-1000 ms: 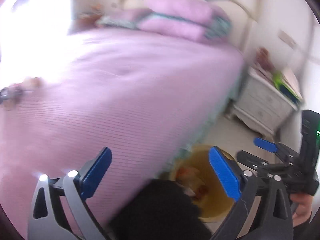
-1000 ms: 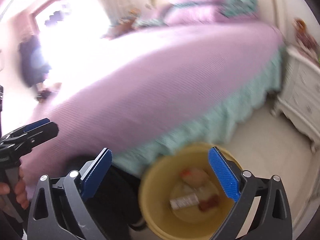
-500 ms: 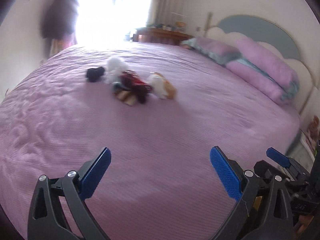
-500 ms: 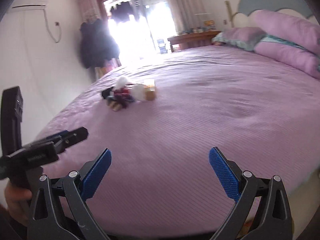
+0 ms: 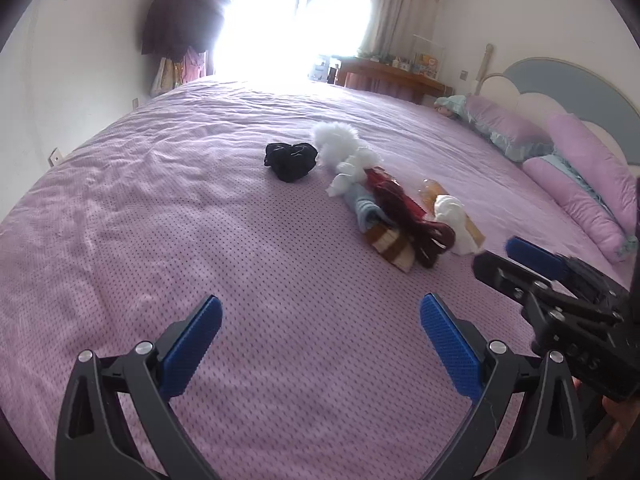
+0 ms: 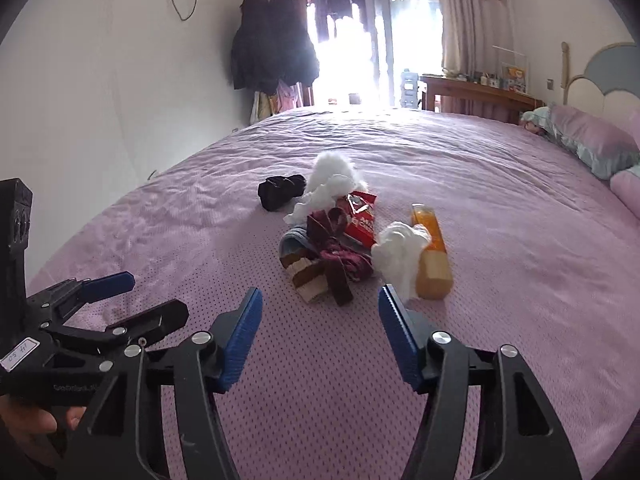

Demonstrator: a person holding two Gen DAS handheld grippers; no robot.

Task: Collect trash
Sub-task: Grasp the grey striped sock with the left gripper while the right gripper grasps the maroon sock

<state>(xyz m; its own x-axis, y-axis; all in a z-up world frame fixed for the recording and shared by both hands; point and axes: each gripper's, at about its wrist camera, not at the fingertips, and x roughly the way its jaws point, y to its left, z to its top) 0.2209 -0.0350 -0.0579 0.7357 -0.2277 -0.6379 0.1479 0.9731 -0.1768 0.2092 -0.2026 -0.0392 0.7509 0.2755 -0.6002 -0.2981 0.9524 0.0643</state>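
Just ahead of the right gripper's [image 6: 320, 320] blue fingertips, on the purple bedspread [image 6: 500, 280], lies the heap of litter and oddments: a crumpled white tissue [image 6: 400, 250] nearest the right-hand finger, touching an orange packet [image 6: 432, 252] that lies just beyond that finger's tip. Between the two fingers' lines sit dark red and brown striped socks [image 6: 328, 268], with a red wrapper [image 6: 362, 216] behind them, a larger white wad [image 6: 332, 180] farther off and a black bundle [image 6: 280, 192] out toward the left-hand finger's side. The right gripper's jaws have just been closing and now stand partly apart with nothing between them, only bedspread. The left gripper [image 5: 320, 340] hangs beside it, its fingers spread wide and empty, the pile lying well ahead and off toward its right-hand finger. Pillows [image 5: 580, 184] line the headboard [image 5: 560, 80] beyond, and a bright doorway [image 6: 360, 60] glares at the far side.
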